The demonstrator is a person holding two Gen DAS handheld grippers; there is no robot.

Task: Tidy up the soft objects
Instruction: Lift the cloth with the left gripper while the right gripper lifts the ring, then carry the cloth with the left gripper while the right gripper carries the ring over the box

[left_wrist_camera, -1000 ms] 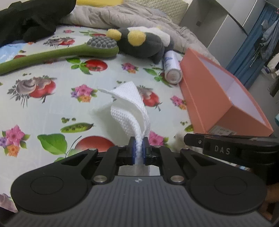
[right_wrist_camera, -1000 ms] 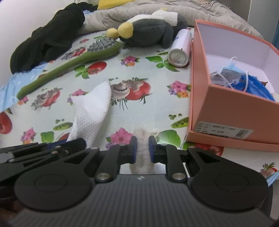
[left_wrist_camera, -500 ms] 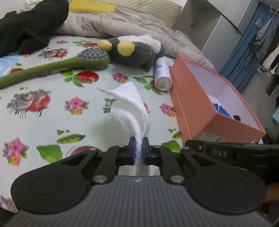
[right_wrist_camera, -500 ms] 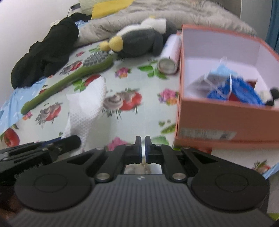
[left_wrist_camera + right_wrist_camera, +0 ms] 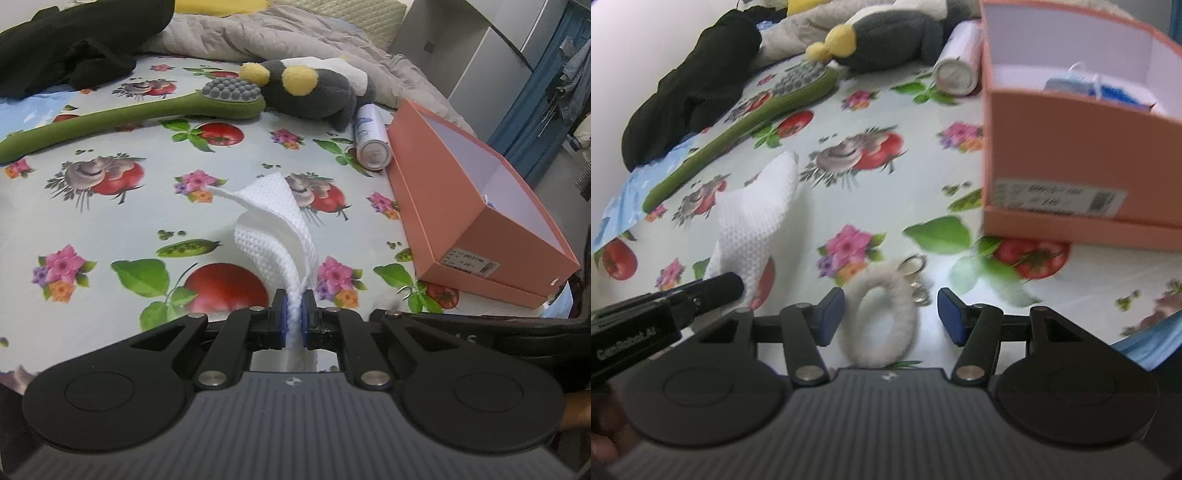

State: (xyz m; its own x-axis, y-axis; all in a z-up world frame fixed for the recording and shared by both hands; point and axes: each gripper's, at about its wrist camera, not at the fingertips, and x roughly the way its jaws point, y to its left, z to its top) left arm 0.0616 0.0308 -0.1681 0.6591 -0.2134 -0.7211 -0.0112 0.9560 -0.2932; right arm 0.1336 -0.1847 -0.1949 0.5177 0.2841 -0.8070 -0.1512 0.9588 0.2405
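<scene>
While the left gripper keeps the white cloth pinched, the right gripper has just sprung open around the fluffy ring, lying ungripped on the tablecloth beside the orange box; regrasp likely.

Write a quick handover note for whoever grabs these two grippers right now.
Left gripper: shut on the white cloth, lifted over the sheet.
Right gripper: jaws have just been opening, now open around the fuzzy ring lying on the sheet, not gripping.
Box: already holds masks.
Left: cloth and ring into the box; plush and black garment lie further back.
</scene>
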